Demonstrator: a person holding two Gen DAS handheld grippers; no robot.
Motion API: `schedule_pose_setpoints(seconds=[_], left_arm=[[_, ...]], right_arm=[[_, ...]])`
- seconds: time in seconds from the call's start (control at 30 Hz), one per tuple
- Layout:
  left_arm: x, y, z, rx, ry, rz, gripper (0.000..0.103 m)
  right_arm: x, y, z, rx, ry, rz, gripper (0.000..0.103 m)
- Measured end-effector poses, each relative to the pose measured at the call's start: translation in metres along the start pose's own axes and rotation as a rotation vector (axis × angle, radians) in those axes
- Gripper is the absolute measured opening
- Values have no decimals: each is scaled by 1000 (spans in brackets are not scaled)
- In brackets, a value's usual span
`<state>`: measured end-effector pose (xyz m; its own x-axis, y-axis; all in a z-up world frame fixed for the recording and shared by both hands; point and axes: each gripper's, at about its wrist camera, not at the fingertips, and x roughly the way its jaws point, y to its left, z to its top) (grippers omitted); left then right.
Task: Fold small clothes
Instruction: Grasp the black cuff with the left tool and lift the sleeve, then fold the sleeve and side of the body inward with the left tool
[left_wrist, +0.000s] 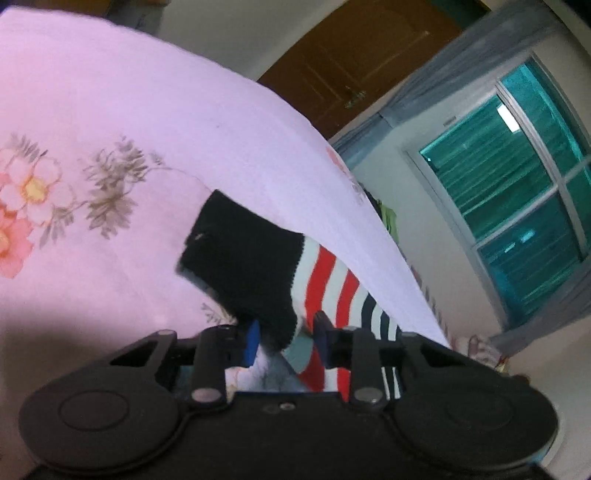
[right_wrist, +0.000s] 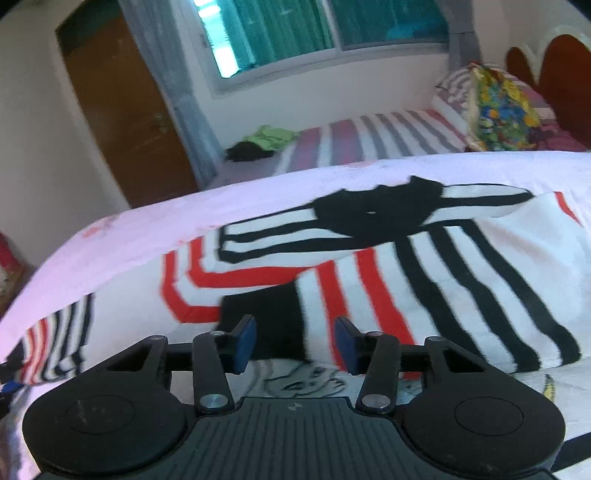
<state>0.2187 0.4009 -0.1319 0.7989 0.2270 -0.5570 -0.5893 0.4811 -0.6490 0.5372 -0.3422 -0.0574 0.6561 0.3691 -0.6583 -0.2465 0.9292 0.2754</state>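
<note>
garment: knit striped top (right_wrist: 424, 280), red/black/white bands, black cuff (left_wrist: 240, 266), on pink floral bedsheet (left_wrist: 110, 110) | left claw (left_wrist: 284, 338): tilted, part-open around cuff, grip unclear | right claw (right_wrist: 295, 345): angled down, part-open over cloth, no grip

We hold the left hand-held gripper (left_wrist: 286, 341) rolled to one side and angled downward. Its blue-padded fingers (left_wrist: 252, 343) stand partly apart, with a gap visible between them. We hold the right hand-held gripper (right_wrist: 295, 345) level in roll and angled downward, its blue pads (right_wrist: 347, 345) likewise parted.
</note>
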Motion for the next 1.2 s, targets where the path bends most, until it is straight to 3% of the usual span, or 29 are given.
schedule_pose_setpoints(seconds=[0.03, 0.07, 0.17, 0.3, 0.53, 0.8, 0.87, 0.93, 1.03, 1.13, 1.2], left_arm=[[1, -5, 0, 32, 0, 5, 22], [2, -7, 4, 57, -2, 13, 4], [1, -29, 6, 157, -12, -35, 4], [4, -103, -18, 384, 24, -186, 4], [33, -237, -117, 636, 185, -380, 4], [69, -318, -226, 762, 395, -462, 4], [82, -324, -249, 809, 461, -462, 10], [90, -325, -272, 854, 507, -460, 30], [75, -320, -294, 930, 455, -492, 51], [49, -311, -287, 975, 397, -494, 52], [31, -298, -270, 983, 350, -456, 50]], right_arm=[[5, -3, 1, 19, 24, -9, 2], [8, -7, 1, 38, 34, -14, 2], [3, -11, 0, 53, 12, -5, 2], [-10, -17, -3, 78, -13, -3, 2], [-36, -51, -2, 128, -34, -18, 2], [-76, -99, -8, 159, -49, -25, 2], [-82, -111, -11, 174, -40, -23, 2], [-85, -123, -13, 192, -26, -19, 2], [-88, -134, -14, 215, -11, 18, 2], [-90, -133, -12, 201, -15, 43, 2], [-85, -127, -9, 192, -10, 65, 2]])
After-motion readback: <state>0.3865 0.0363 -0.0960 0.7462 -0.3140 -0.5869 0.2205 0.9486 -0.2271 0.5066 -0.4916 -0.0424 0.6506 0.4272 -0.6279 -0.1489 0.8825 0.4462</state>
